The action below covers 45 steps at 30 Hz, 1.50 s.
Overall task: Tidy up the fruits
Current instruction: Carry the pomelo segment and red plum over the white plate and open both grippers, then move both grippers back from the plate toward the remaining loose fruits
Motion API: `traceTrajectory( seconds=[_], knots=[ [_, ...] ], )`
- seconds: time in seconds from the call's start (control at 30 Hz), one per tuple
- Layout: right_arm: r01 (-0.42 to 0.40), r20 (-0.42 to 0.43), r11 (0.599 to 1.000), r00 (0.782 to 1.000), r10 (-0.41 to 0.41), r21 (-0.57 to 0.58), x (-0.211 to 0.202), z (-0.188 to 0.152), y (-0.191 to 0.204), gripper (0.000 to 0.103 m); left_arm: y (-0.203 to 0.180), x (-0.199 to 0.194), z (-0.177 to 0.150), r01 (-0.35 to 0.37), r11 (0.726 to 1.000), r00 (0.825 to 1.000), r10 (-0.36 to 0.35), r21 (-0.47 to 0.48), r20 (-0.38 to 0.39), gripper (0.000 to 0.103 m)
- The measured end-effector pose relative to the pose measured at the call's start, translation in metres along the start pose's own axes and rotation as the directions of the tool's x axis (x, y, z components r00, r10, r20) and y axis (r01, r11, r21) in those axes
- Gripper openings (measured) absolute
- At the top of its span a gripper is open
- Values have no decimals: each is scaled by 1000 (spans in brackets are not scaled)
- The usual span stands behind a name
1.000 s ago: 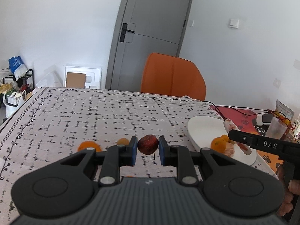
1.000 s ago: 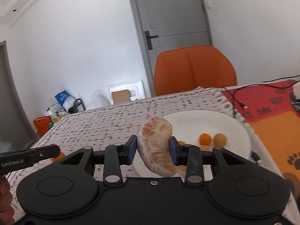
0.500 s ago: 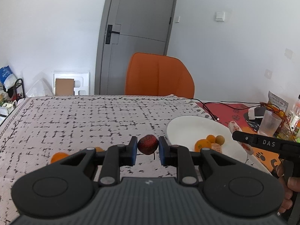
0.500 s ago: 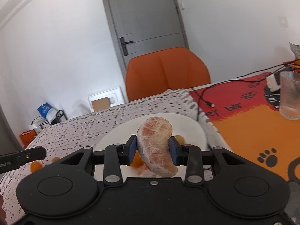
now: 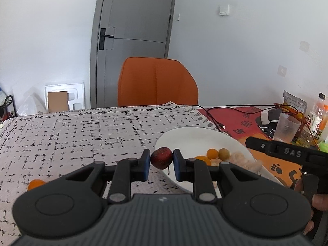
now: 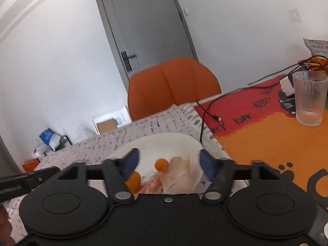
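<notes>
The left gripper pinches a small dark-red round fruit between its blue pads, held at the near-left rim of the white round plate. The right gripper has just been opening; its jaws stand spread, the pale peeled citrus segment lying free on the plate between them, beside small orange fruits.
</notes>
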State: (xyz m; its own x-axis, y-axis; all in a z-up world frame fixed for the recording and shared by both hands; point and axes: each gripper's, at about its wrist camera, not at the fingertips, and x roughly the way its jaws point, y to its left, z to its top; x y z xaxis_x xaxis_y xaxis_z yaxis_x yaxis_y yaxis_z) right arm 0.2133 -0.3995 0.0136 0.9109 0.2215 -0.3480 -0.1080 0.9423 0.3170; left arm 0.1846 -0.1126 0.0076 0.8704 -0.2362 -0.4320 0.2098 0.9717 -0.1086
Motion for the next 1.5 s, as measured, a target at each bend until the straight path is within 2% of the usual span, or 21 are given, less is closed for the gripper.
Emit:
traceTrajectory(
  seconds=[0.23,0.43,0.5,0.63,0.87,1.17,1.3,1.5],
  knots=[
    [5,4,998,1000,-6,62,-7,3,-20,68,-13,8,3,19,1000,1000,-19,21,-5,22],
    [12,-1,998,1000,-11,68,-9,1,-25,68,-24,14,8,36,999,999,-36,36,-4,23],
    [11,-2,998,1000,-11,65,-9,1,-24,68,-25,14,10,38,999,999,-38,33,-2,28],
    [6,-7,998,1000,-5,68,-9,0,-24,68,-24,11,9,26,999,1000,-26,34,-1,55],
    [-7,-20,998,1000,8,67,-6,-3,-18,68,-4,2,9,-30,1000,1000,30,-7,5,78],
    [-24,-36,999,999,26,45,-3,-6,1,81,28,-16,5,-123,991,992,124,-43,12,93],
    [-59,-46,998,997,60,38,-2,-8,15,94,44,-27,3,-157,986,987,158,-61,13,95],
    [-83,-54,996,995,84,19,1,-10,34,103,68,-41,0,-194,978,981,195,-82,11,98]
  ],
)
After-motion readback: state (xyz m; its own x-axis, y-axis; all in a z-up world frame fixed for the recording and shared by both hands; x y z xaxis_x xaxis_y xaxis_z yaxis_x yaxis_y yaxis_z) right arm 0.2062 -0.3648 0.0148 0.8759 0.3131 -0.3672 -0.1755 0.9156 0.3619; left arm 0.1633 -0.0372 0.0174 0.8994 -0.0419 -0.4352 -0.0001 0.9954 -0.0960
